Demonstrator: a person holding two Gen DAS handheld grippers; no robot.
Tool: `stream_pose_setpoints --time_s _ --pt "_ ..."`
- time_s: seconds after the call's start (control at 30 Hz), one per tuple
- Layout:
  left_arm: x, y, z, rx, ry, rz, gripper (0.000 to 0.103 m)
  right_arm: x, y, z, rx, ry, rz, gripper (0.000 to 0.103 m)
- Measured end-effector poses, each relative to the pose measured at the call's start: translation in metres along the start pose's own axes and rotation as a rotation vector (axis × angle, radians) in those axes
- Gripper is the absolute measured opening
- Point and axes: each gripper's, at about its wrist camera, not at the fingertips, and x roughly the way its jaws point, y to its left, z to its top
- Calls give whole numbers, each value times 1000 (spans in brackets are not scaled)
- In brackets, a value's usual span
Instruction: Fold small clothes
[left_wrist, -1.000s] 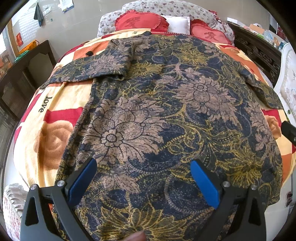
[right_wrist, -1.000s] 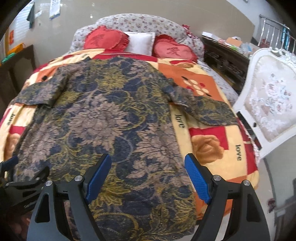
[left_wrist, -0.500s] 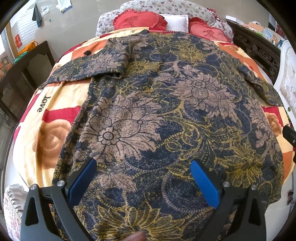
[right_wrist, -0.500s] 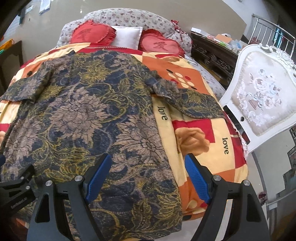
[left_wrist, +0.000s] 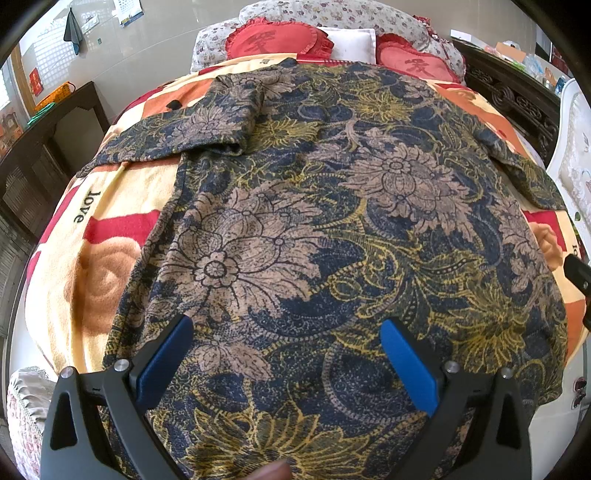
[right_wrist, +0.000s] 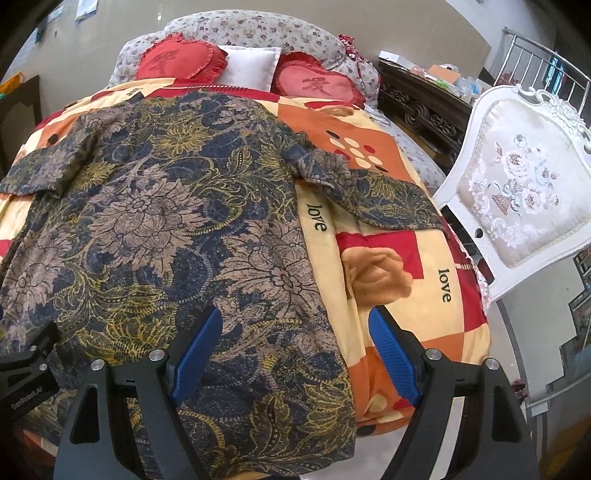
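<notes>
While the floral shirt (left_wrist: 332, 229) lies spread flat over the blanket (left_wrist: 96, 266) on the bed, its hem hanging at the near edge and its collar up toward the heart-shaped pillows (right_wrist: 181, 61) at the far edge, neither claw holds anything. The left claw (left_wrist: 286, 354) hovers with its blue pads wide apart above the lower middle of the shirt, and the right claw (right_wrist: 295, 350) is equally spread above the shirt's right side seam, near the bed's right edge. Both short sleeves lie out sideways; the right sleeve (right_wrist: 373, 195) reaches toward the white chair (right_wrist: 517, 192). Folding looks not yet begun. The main risk is pinching the blanket along with the thin fabric, since the two probably lie pressed together at the seam. A one-sided pull could also drag the shirt off the near edge, where its hem already overhangs.
</notes>
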Motion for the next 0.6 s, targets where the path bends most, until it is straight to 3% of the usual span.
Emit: stream_pose_setpoints --time_s 0.6 --pt "0 0 -1 1 1 0 103 0 0 -1 -4 5 2 92"
